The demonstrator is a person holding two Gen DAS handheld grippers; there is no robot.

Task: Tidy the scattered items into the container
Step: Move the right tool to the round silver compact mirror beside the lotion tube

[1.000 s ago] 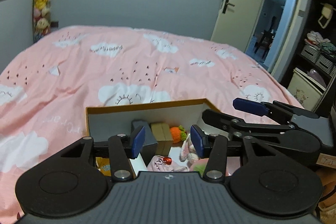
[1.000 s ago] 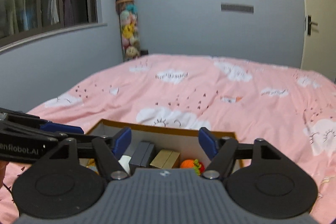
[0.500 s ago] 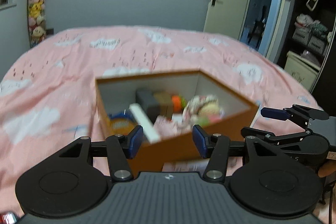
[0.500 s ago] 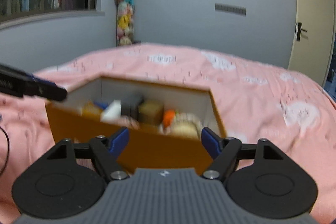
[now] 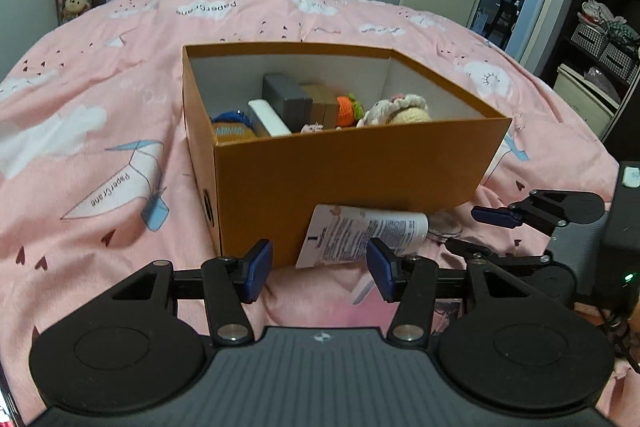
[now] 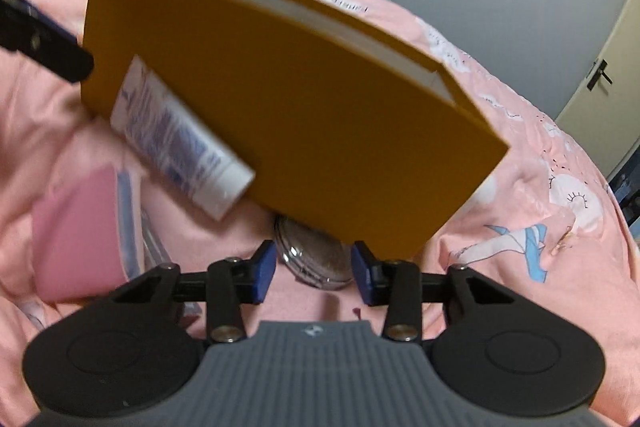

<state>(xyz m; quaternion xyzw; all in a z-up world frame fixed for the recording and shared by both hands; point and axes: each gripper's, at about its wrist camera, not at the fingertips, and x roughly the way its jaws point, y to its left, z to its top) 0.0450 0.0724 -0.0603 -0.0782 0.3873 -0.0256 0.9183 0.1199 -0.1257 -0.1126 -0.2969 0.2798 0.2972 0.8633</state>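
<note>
One pink pouch (image 6: 76,235) far left on the pink bedspread (image 5: 100,107), one white tube (image 5: 360,235) against the orange box (image 5: 344,171) front wall, one round silver tin (image 6: 314,259) tucked under its edge. Left gripper (image 5: 320,269) gapes before the tube, holding nothing. Right gripper (image 6: 314,273) closing, tin between its jaws, pads not touching. Box wall crowds both.

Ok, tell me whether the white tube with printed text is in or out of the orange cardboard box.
Out: white tube lies on the bedspread against the box.
</note>
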